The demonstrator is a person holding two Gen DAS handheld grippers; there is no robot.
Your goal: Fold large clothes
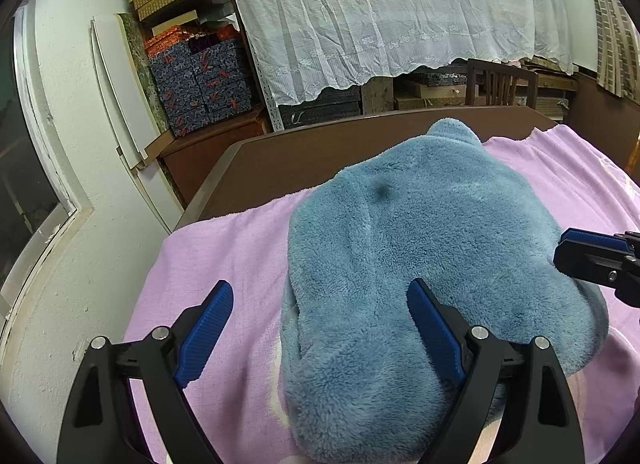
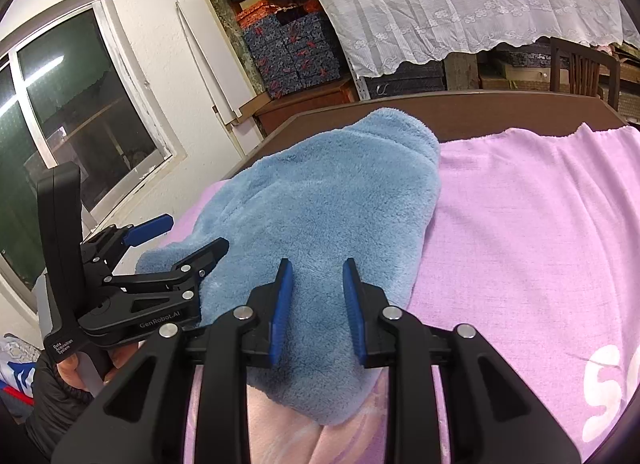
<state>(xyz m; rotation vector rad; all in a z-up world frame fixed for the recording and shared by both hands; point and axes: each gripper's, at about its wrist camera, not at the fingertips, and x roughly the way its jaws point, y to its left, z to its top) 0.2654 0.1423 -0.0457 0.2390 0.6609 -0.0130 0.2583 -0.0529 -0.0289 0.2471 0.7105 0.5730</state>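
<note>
A blue fleece garment is seen lying bundled on the pink blanket over the brown table, its long axis running from near to far. The left gripper is held with jaws spread wide across the garment's left edge, gripping nothing. The right gripper is held above the near end, jaws narrowly parted, nothing pinched; it is judged nearer.
</note>
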